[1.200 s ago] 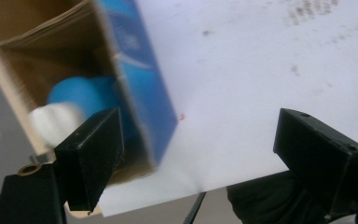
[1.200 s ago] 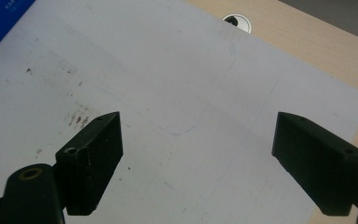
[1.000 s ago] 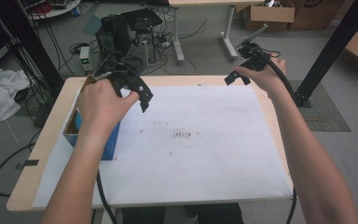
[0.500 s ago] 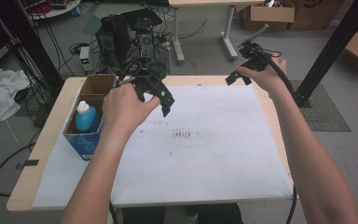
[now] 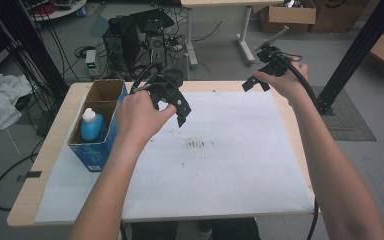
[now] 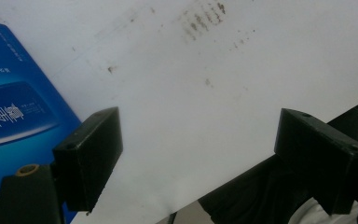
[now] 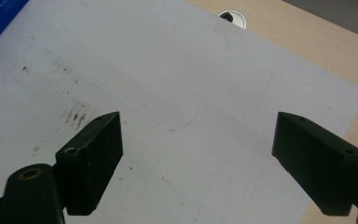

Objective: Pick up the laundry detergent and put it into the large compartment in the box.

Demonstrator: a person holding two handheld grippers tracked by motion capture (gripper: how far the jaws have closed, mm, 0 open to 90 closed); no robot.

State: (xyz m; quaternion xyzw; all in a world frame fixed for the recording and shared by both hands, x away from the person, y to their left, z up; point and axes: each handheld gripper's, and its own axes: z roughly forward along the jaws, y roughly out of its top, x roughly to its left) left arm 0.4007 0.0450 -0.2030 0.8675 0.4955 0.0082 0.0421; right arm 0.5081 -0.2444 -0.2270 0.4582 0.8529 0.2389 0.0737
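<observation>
A wooden bench (image 5: pixel 47 155) carries a large white paper sheet (image 5: pixel 230 170) that covers most of its top and bears a patch of dark smudges (image 5: pixel 196 145) near the middle. Two bare forearms come in from the near edge.

The left gripper (image 5: pixel 172 100) is held above the sheet, left of centre and just beside the blue cardboard box (image 5: pixel 97 150). Its fingers (image 6: pixel 91 154) stand wide apart with nothing between them. In the left gripper view the blue side of the box lies at the left and the smudges lie ahead on the paper.

The box stands at the left side of the bench. It has two compartments; the nearer one holds a blue bottle (image 5: pixel 91 125) with a white cap, standing upright.

Farther off, the right gripper (image 5: pixel 260 75) is held above the far right corner of the sheet, well apart from the left one. Its fingers (image 7: pixel 93 158) are also spread wide and hold nothing; below them lie the paper and bare wood.

Beyond the bench, a computer tower (image 5: pixel 125 37) and cables rest on the floor.
</observation>
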